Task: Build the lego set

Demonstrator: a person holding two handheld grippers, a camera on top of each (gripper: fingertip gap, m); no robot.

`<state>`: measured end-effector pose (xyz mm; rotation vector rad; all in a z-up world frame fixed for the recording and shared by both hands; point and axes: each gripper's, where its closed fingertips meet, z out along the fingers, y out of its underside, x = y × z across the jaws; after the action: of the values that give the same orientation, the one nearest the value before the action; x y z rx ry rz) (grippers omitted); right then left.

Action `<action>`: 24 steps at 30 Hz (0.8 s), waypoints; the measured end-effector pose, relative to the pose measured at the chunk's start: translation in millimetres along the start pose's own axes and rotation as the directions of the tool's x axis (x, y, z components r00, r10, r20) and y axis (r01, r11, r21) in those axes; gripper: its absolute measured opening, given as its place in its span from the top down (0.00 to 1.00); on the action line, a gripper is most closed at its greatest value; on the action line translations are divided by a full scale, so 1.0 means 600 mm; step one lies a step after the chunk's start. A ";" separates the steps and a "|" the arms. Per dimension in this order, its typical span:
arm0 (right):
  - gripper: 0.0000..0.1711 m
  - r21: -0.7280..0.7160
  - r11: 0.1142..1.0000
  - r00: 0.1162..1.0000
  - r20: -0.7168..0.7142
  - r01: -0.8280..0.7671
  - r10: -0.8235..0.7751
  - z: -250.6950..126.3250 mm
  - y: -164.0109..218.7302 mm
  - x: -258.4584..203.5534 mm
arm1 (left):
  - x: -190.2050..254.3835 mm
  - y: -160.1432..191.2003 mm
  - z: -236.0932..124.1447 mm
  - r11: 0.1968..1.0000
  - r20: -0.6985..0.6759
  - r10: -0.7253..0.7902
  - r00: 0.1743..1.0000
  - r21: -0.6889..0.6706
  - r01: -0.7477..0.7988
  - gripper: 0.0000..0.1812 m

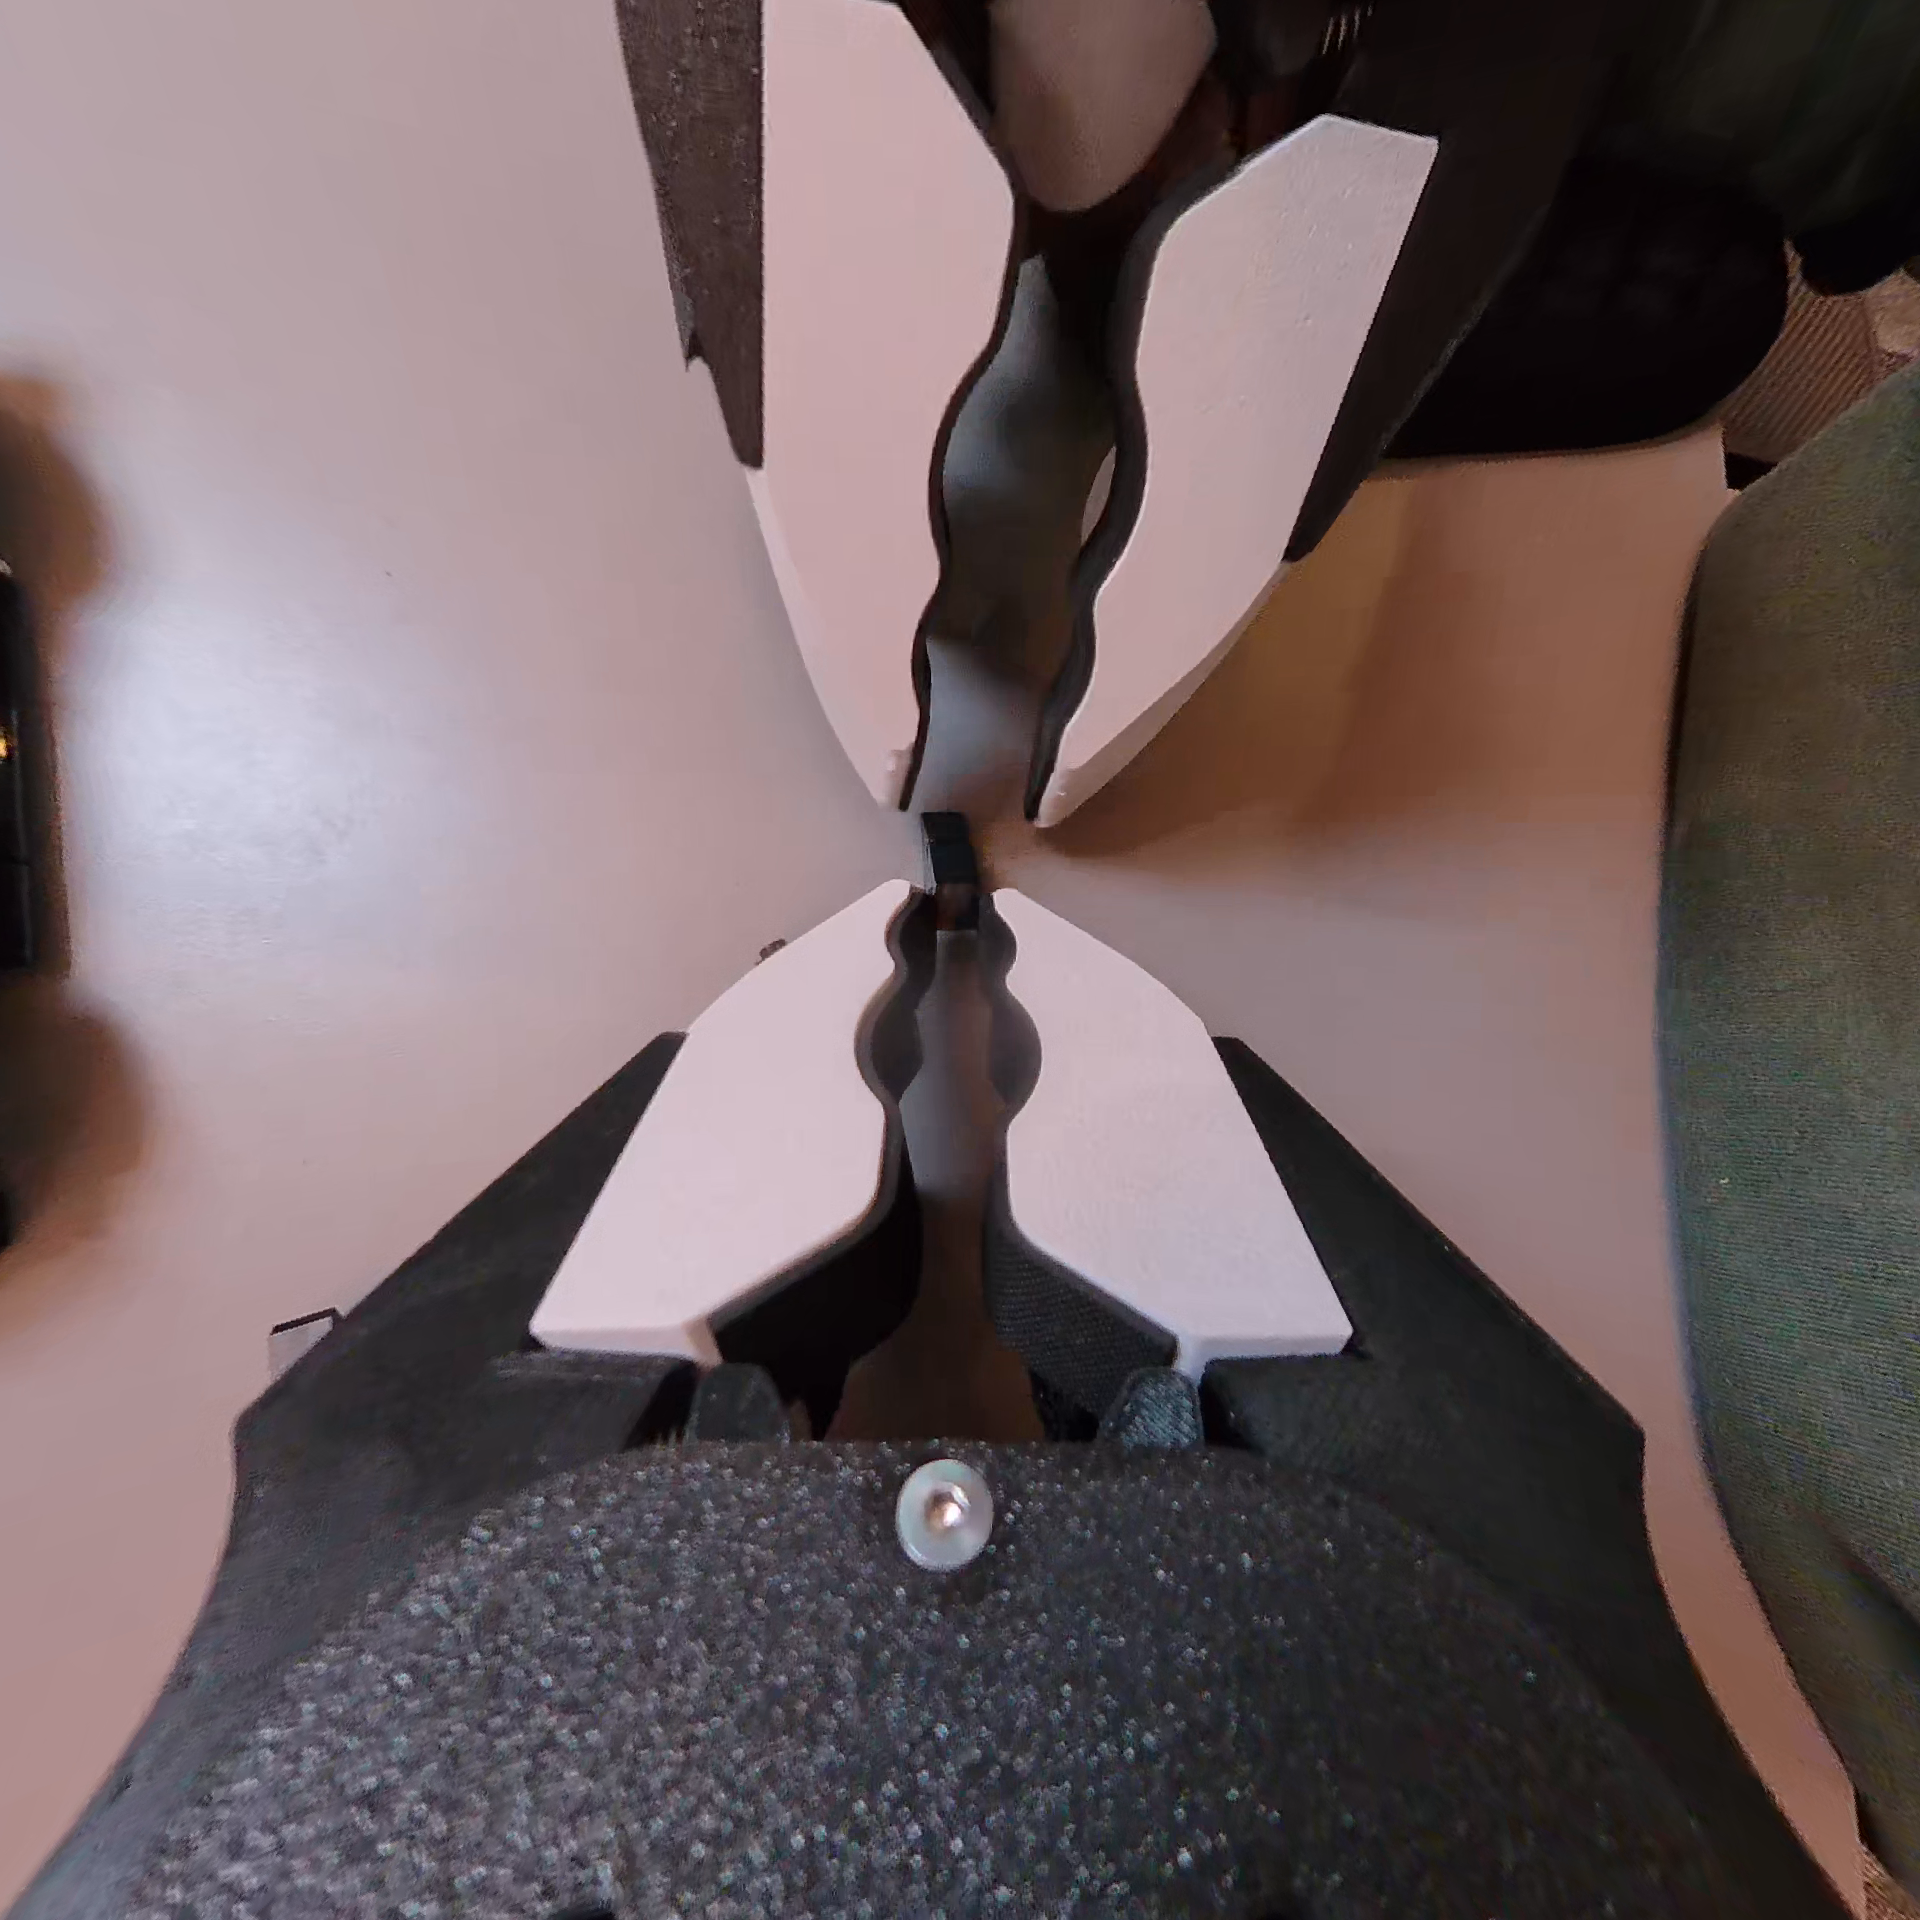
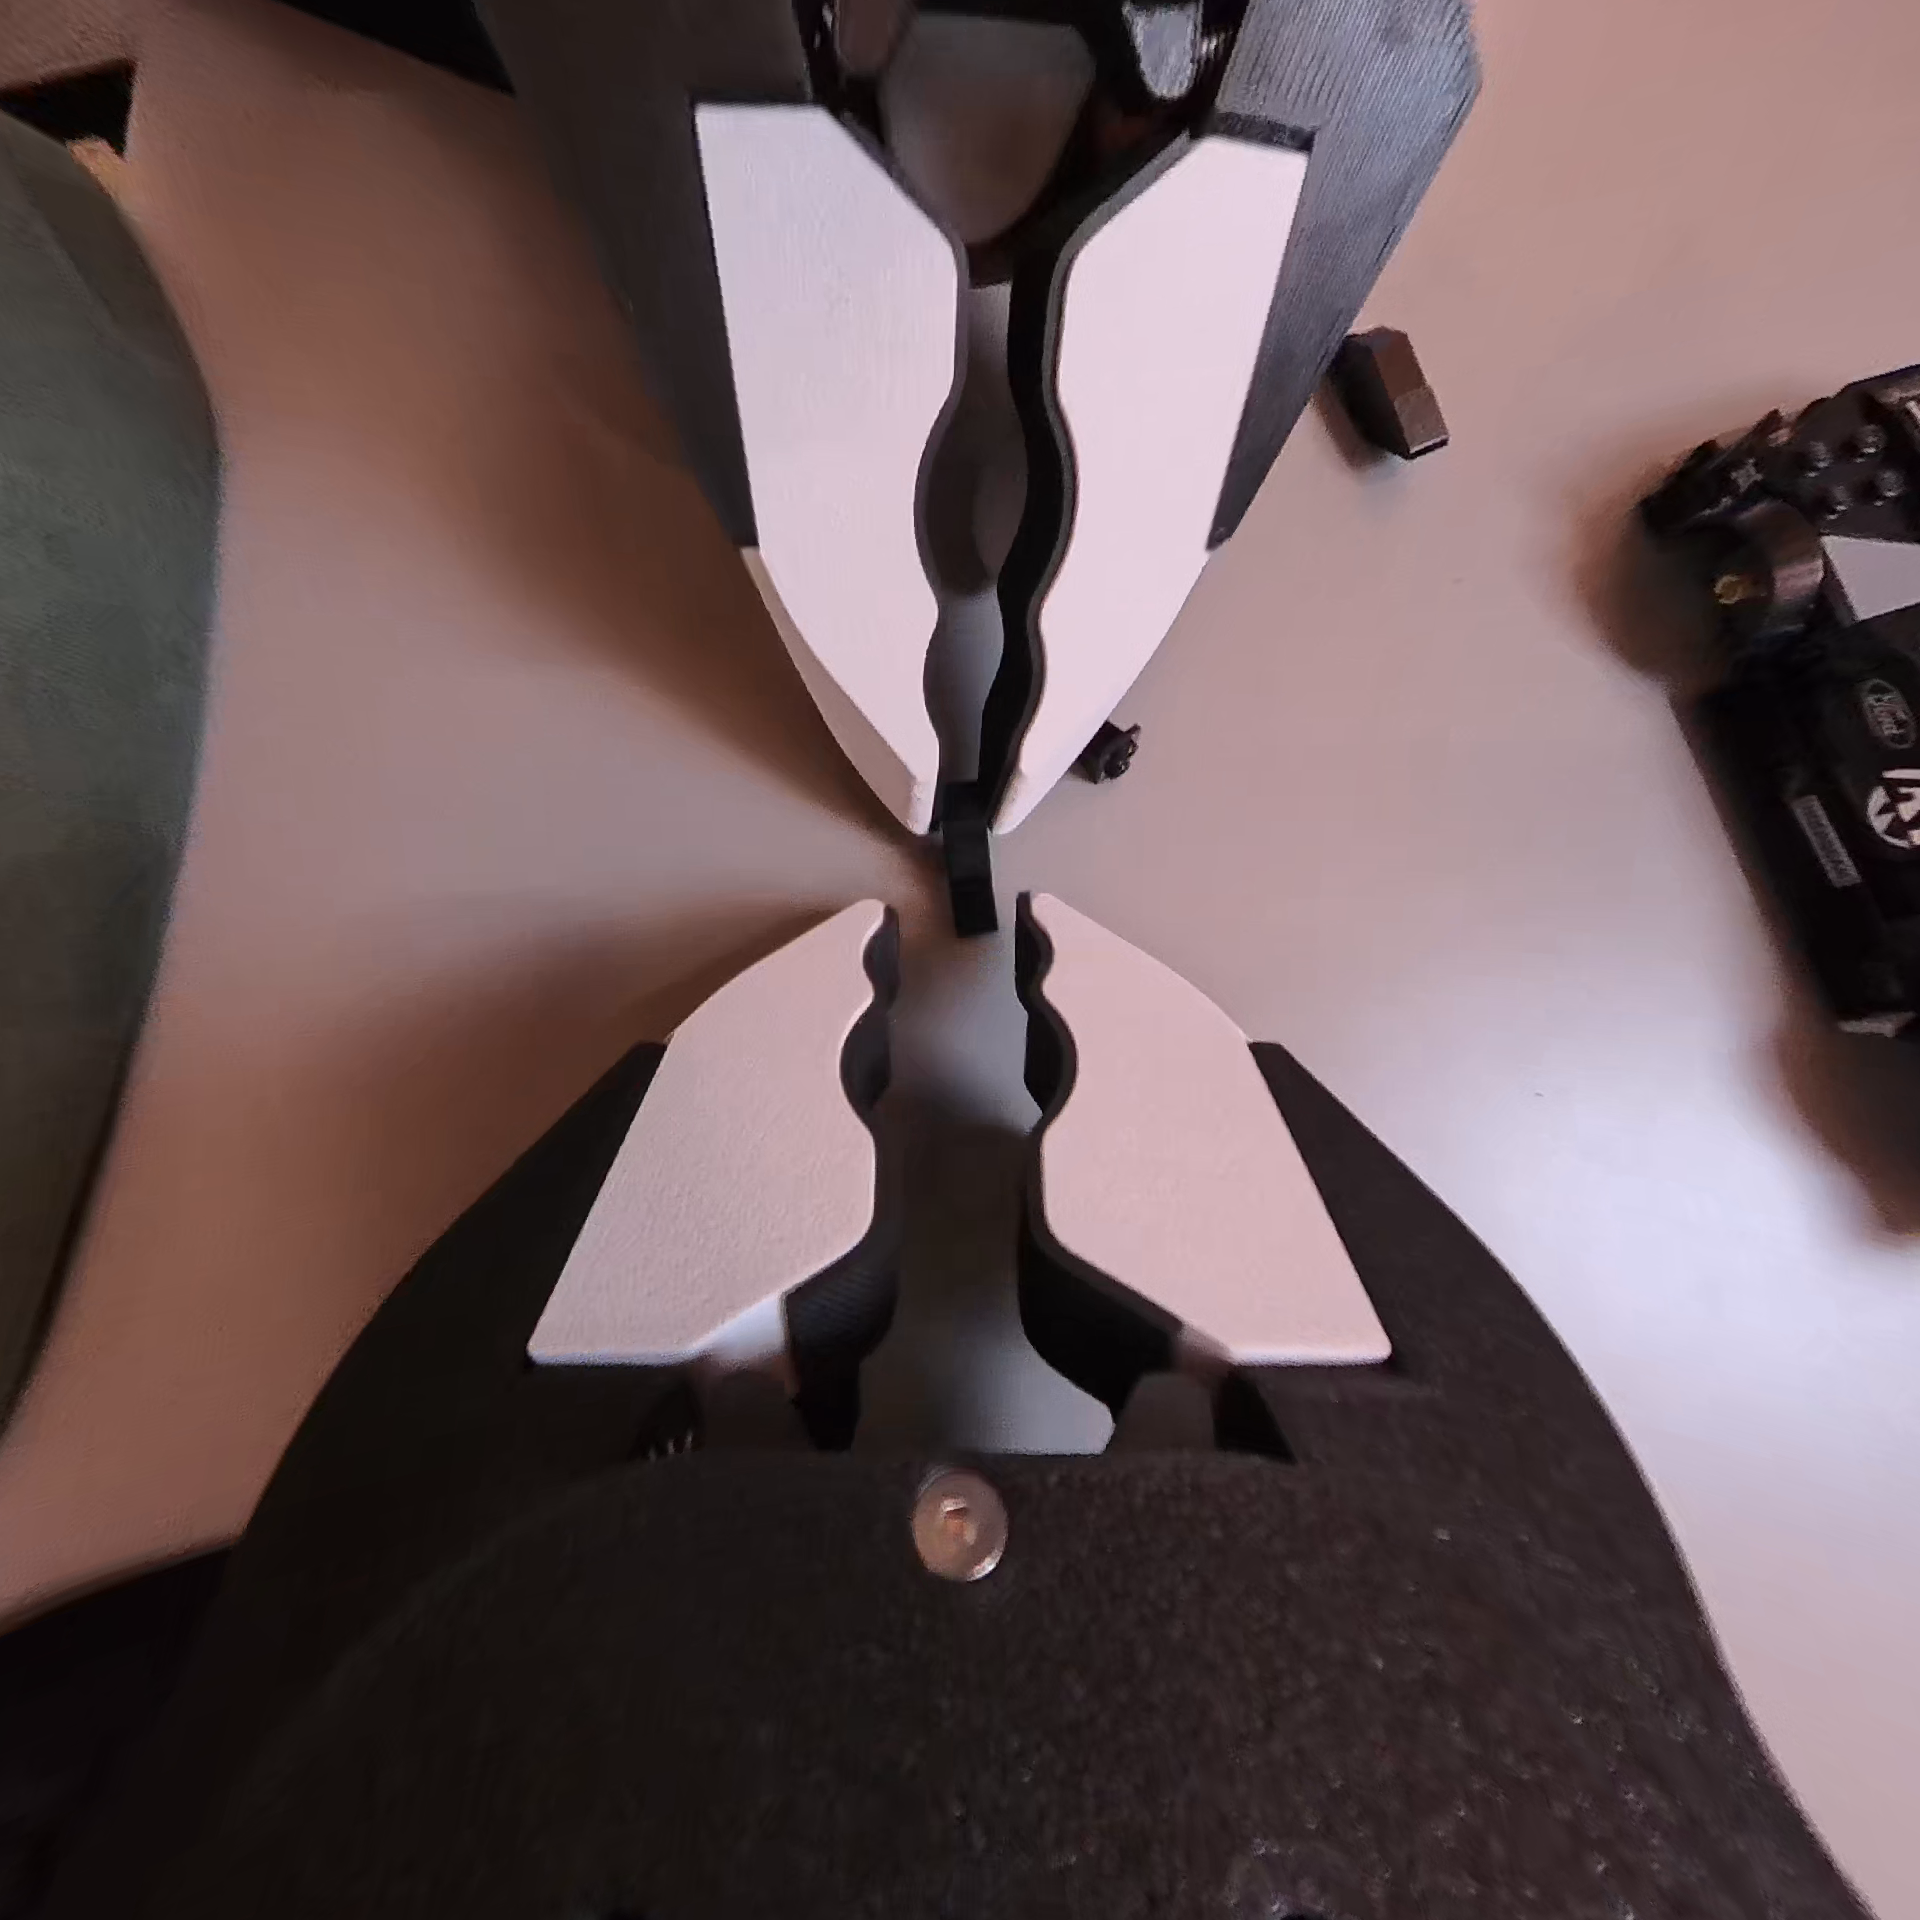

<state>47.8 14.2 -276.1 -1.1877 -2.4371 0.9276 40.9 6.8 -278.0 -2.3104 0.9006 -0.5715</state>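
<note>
Left gripper (image 1: 948,914) jaws pinch the black brick (image 1: 948,847); right gripper (image 2: 951,909) jaws gape, facing, above bare table (image 2: 1455,1039)

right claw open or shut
Open: in its own view the right claw has a gap between its tips, while the left claw pinches the small black piece.

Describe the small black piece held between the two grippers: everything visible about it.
The small black piece is a narrow, blocky part, dark and plastic-looking, with faint ridges along its length. It is held above the pale table, not resting on it. The left gripper is clamped on one end; its other end juts toward the right gripper, whose fingers stand apart around that tip without pinching it. Finer detail is too dark to tell.
</note>
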 end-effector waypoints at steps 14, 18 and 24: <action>0.95 -0.018 0.999 0.998 -0.038 0.039 -0.040 0.011 -0.003 0.005 | 0.001 -0.005 0.000 0.999 -0.001 0.019 1.000 0.028 -0.019 0.94; 0.95 0.075 0.997 1.000 0.001 -0.027 0.027 -0.001 -0.013 0.009 | -0.007 -0.028 -0.022 0.990 0.033 0.034 0.999 0.139 -0.038 0.83; 0.95 0.236 0.966 0.994 -0.013 -0.105 0.111 -0.048 -0.043 0.036 | -0.025 -0.030 -0.062 0.969 0.052 -0.027 0.998 0.246 0.013 0.84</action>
<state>33.0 31.3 -237.9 -1.2461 -2.1867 1.1869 17.8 14.3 -241.5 -2.1033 0.7367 -0.5899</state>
